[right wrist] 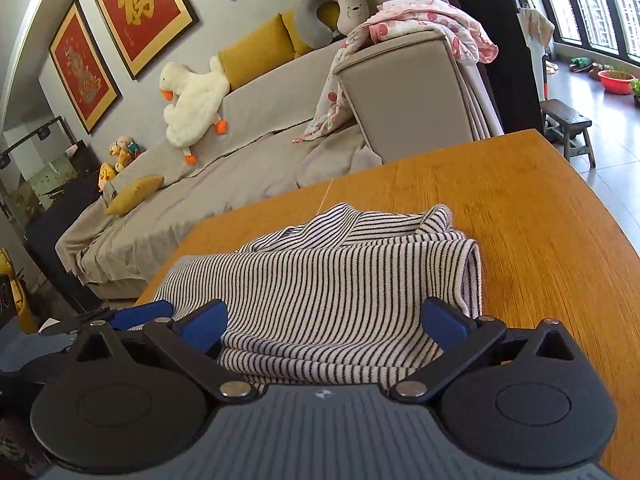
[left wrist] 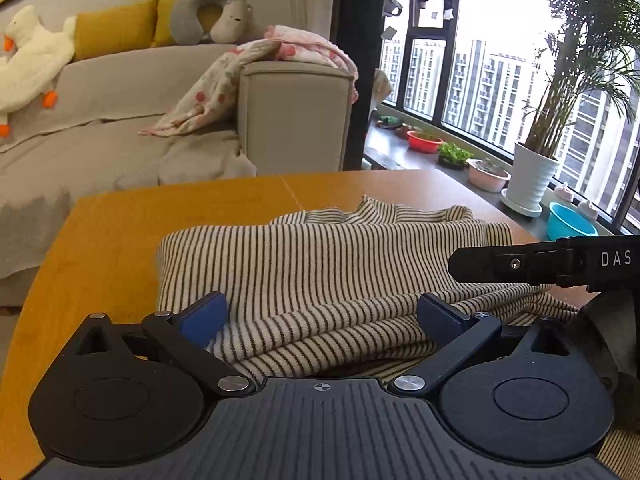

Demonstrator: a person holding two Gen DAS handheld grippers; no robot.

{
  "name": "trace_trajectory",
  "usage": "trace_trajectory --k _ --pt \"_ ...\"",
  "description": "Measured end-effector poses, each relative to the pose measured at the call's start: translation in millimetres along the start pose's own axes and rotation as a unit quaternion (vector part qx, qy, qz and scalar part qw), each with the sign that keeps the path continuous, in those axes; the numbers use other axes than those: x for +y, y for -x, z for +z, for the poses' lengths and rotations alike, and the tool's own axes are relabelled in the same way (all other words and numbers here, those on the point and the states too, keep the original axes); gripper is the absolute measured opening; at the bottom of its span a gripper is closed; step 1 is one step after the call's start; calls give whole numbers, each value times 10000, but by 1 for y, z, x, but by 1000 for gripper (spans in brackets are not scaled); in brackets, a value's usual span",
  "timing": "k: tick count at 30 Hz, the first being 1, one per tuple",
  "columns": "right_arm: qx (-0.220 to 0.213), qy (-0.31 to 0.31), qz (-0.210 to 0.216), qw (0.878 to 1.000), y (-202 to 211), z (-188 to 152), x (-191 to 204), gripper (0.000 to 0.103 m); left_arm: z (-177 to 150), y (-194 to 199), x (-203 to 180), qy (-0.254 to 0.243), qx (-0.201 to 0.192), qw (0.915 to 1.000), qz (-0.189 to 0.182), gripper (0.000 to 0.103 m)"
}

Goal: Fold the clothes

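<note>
A black-and-white striped garment (left wrist: 332, 264) lies folded in layers on the wooden table (left wrist: 112, 232). My left gripper (left wrist: 322, 314) is open, its blue pads (left wrist: 204, 316) spread wide over the near folded edge of the garment. My right gripper (right wrist: 324, 320) is open too, its pads (right wrist: 444, 322) either side of the same stack (right wrist: 328, 280) at its near edge. The right gripper's black body (left wrist: 560, 264) shows at the right of the left wrist view. The left gripper's blue pad (right wrist: 140, 314) shows at the left of the right wrist view.
A grey sofa (left wrist: 120, 120) with yellow cushions, a plush goose (right wrist: 192, 96) and a pink blanket (left wrist: 304, 48) stands beyond the table. A potted palm (left wrist: 536, 176), bowls and a window are at the right. A small wooden stool (right wrist: 568, 128) stands on the floor.
</note>
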State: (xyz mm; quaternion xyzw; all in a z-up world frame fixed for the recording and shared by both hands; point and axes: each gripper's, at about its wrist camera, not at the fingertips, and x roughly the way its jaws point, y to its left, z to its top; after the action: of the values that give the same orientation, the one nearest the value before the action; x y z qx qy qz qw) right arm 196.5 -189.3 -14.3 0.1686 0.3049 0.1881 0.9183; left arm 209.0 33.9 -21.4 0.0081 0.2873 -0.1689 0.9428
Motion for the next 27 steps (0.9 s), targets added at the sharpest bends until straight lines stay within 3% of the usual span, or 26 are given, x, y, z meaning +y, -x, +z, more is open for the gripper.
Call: trace_trajectory --k 19,24,25,27 --pt "-110 -115 67 9999 2 -3 -4 103 -1 -2 -1 -18 2 10000 16 103" --pt "-182 -155 39 9997 3 -4 -4 103 3 0 6 136 107 9997 -150 103" --pt "-154 -129 -4 9998 2 -3 -3 100 7 2 13 277 188 9990 -281 103" --pt "34 104 -288 9995 4 4 2 83 22 16 31 554 241 9961 -648 101"
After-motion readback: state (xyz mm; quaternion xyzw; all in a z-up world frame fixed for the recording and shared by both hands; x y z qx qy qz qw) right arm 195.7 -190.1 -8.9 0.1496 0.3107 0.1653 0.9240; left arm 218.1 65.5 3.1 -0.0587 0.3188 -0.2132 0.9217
